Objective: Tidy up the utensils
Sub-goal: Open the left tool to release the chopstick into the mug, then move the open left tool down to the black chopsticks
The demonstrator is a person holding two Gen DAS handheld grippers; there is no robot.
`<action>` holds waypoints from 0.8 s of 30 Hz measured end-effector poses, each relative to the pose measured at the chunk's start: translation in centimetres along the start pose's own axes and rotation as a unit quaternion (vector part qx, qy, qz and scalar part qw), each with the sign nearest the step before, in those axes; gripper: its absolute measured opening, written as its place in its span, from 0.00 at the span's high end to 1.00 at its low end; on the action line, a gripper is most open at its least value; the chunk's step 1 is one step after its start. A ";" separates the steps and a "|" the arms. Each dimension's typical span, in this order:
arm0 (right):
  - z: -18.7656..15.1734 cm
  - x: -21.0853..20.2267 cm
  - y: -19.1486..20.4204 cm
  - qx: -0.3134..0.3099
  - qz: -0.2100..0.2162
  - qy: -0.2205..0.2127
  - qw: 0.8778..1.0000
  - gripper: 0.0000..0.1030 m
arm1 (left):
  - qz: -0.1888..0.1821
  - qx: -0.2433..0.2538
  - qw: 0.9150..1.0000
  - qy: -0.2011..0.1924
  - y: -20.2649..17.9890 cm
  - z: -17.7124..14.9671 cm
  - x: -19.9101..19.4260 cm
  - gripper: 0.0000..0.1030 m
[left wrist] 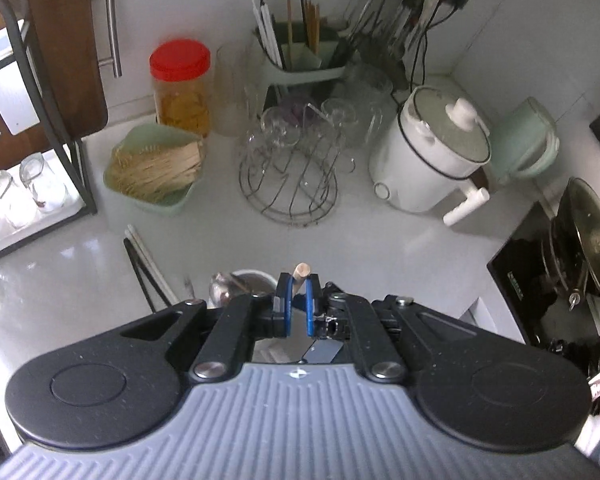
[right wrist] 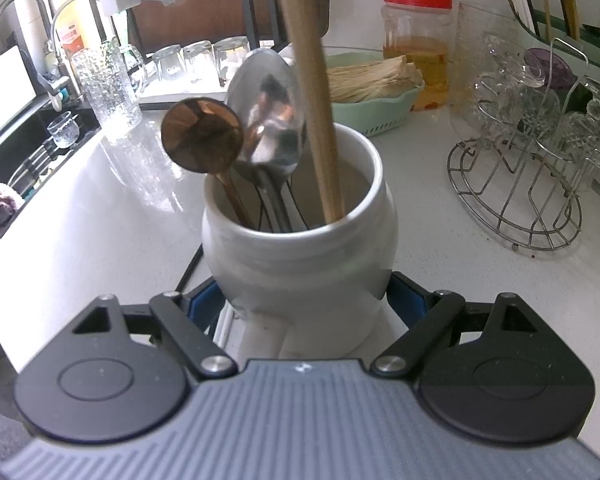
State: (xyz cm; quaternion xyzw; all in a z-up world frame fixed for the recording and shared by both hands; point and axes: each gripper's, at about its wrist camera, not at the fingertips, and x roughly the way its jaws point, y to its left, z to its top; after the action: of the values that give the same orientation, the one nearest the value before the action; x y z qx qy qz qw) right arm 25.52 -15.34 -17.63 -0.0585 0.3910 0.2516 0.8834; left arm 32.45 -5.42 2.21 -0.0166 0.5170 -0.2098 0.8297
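White speckled countertop carrying a white utensil crock, a wire glass rack, a green basket, a red-lidded jar, a white cooker and loose chopsticks.

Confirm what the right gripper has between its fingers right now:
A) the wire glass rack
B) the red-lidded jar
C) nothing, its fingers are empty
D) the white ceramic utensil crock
D: in the right wrist view the right gripper has a blue finger on either side of the white crock, which holds a wooden handle, a metal spoon and a copper-coloured spoon.
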 end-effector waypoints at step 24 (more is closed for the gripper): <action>0.0 0.1 0.7 0.031 -0.036 -0.005 0.999 0.13 | 0.020 -0.069 0.990 -0.119 7.0 -4.1 -3.8 0.71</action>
State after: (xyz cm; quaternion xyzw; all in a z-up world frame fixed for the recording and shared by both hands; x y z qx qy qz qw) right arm 25.27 -14.69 -17.61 -0.0438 0.3917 0.2075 0.8953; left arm 29.84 3.14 1.80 -0.0883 0.4277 -0.1538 0.8863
